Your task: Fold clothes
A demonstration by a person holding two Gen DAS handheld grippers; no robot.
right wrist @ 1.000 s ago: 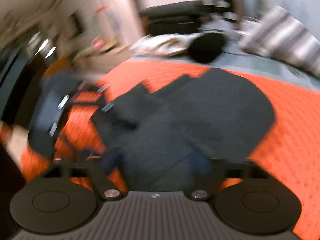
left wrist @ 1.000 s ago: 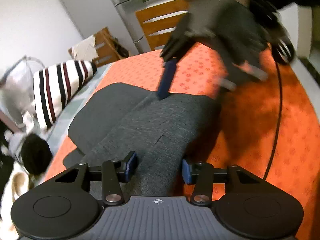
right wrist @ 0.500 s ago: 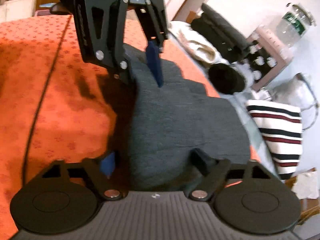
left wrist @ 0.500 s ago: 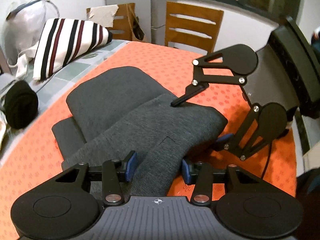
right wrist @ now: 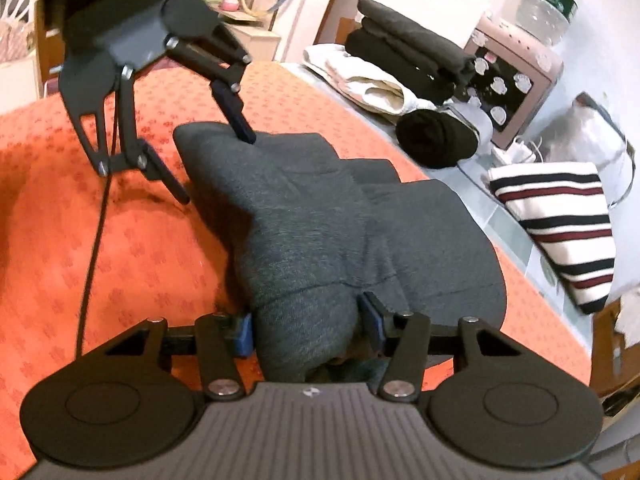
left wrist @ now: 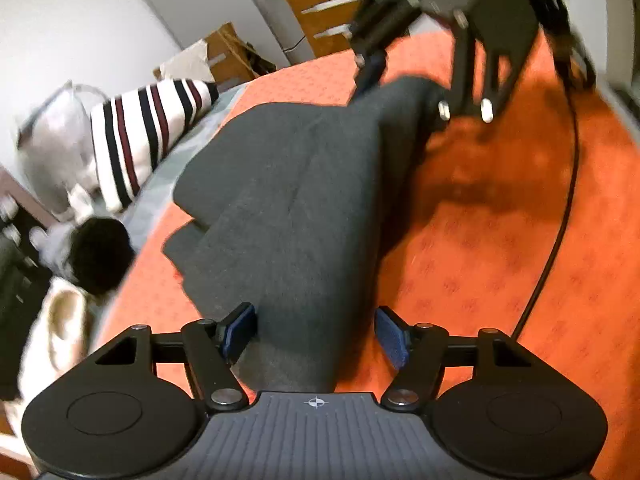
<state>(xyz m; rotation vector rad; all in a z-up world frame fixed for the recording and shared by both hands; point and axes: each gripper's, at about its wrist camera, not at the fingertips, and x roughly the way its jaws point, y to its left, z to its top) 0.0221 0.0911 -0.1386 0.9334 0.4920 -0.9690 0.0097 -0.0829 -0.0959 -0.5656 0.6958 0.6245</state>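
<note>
Soft, limp garment (left wrist: pixel 304 200): left gripper (left wrist: pixel 316 334) fingers opening around one end, right gripper (right wrist: pixel 308 326) closing on the opposite end.

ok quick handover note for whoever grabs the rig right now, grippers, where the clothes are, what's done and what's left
Left hand-held gripper: jaws opening, one end of the grey garment between them, right pad clear of it.
Right hand-held gripper: jaws closing on the other end, cloth bunched between the pads.
The garment lies partly folded on the orange cover.
Already folded: striped top, dark stack.
Left: finish this fold, set it aside.
</note>
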